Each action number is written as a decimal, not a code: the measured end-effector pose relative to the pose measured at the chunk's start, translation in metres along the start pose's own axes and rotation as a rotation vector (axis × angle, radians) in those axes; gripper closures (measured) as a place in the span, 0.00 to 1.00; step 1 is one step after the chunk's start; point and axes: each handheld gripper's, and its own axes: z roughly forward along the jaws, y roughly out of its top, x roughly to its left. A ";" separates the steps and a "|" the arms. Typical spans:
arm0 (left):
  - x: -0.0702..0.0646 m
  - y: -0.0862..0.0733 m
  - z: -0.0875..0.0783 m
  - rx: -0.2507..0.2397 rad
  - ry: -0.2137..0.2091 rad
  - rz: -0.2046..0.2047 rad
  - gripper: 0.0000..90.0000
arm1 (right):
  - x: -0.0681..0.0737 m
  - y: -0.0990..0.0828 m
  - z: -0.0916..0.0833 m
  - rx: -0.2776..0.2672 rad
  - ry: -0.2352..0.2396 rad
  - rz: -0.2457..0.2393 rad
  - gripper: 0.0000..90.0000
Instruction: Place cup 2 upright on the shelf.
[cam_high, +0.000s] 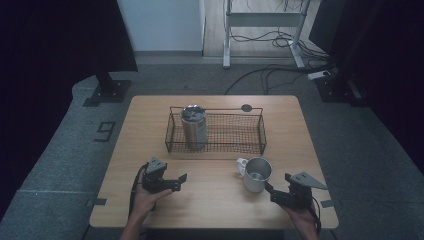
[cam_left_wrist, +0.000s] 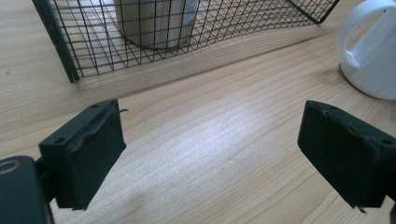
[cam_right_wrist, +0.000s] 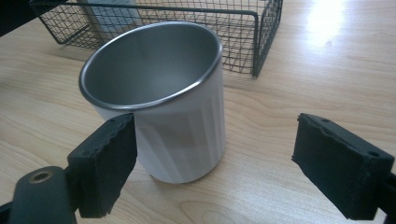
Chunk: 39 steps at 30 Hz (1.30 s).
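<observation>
Right gripper (cam_right_wrist: 215, 163) released, jaws apart beside the mug (cam_right_wrist: 161, 100) near the table's (cam_high: 210, 200) front edge; left gripper (cam_left_wrist: 210, 154) released, empty. Judged: approach step; next, enclose mug and clench.

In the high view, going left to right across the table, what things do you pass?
left gripper → steel tumbler standing in the left end of the wire basket → white mug on the table in front of the basket → right gripper
</observation>
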 end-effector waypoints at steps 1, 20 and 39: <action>0.000 0.000 0.000 0.002 0.000 0.000 0.08 | 0.001 0.000 0.001 -0.003 0.002 -0.003 0.14; 0.000 -0.001 0.003 0.021 -0.008 -0.007 0.08 | 0.022 0.010 0.014 -0.001 0.063 -0.038 0.09; -0.004 0.000 0.006 0.015 -0.008 -0.010 0.11 | 0.033 0.023 0.048 0.038 0.041 -0.074 0.01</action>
